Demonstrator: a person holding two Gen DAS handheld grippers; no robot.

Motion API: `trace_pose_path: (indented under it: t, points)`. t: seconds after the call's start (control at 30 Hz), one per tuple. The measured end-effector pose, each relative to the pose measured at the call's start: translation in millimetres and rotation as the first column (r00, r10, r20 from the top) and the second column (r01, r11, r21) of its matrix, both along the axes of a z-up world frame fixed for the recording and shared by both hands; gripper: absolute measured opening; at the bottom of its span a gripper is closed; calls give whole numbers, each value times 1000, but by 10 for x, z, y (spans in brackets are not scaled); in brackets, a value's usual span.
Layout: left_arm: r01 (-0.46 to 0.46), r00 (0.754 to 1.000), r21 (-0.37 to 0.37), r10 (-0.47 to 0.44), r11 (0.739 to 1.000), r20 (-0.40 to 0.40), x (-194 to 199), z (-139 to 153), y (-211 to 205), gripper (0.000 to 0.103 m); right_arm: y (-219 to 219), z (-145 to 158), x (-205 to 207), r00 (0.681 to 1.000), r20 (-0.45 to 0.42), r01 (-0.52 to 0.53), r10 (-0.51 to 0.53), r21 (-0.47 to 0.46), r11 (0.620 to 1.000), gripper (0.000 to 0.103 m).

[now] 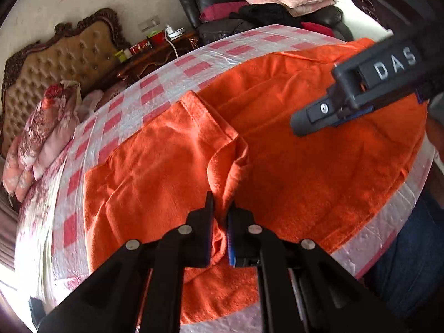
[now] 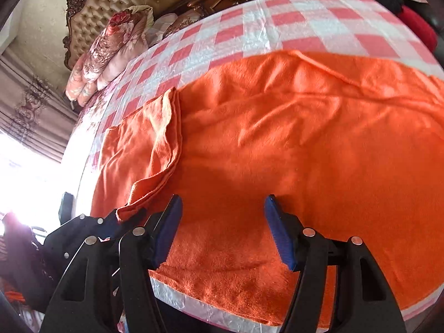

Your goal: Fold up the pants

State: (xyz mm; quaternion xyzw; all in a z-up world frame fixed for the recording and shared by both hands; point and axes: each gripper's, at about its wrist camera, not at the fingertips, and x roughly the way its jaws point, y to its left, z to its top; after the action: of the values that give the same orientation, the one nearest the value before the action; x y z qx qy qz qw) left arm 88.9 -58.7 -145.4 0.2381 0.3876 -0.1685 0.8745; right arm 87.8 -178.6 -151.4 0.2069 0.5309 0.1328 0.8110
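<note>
The orange pants [image 2: 277, 138] are lying spread across the checkered counter [image 2: 277, 19], hanging a little over its near edge, and the left tool [image 1: 221, 205] is pinching a raised ridge of the fabric, its jaws nearly together with cloth bunched between them. The right tool [image 2: 223, 198] is hovering over the flat middle of the garment with its jaws wide apart and nothing in them; in the left view it is reaching in from the upper right. A flap [image 2: 161, 127] of cloth is already lying doubled over at the left end, so this looks like a fold in the making. To do it well, the left tool should be keeping a firm pinch through both layers, not only the top one, while the right tool is taking a matching grip along the same edge, so the cloth is lifting evenly. Carrying it across low should be keeping wrinkles out of the layer underneath.
</note>
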Motion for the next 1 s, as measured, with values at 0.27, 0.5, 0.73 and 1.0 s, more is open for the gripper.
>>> trace_pose_path:
  t: [0.27,0.5,0.73,1.0]
  points:
    - [-71,997,-2,71,998,4,56,35,-94,8,70,-44,-13,1000,-13,-17,19,102,995,62]
    - [-96,995,-11,97,995,40,-54,99,-82,8,-119,-109,48,998,-59,0,14,229,973,62]
    - [-80,994,-49,83,996,71,-150,153,-45,8,-189,-79,268,991,-129,29,15,337,941,62]
    - [-62,993,-80,69,995,95,-287,153,-12,8,289,-80,630,973,-194,-41,127,396,917,62]
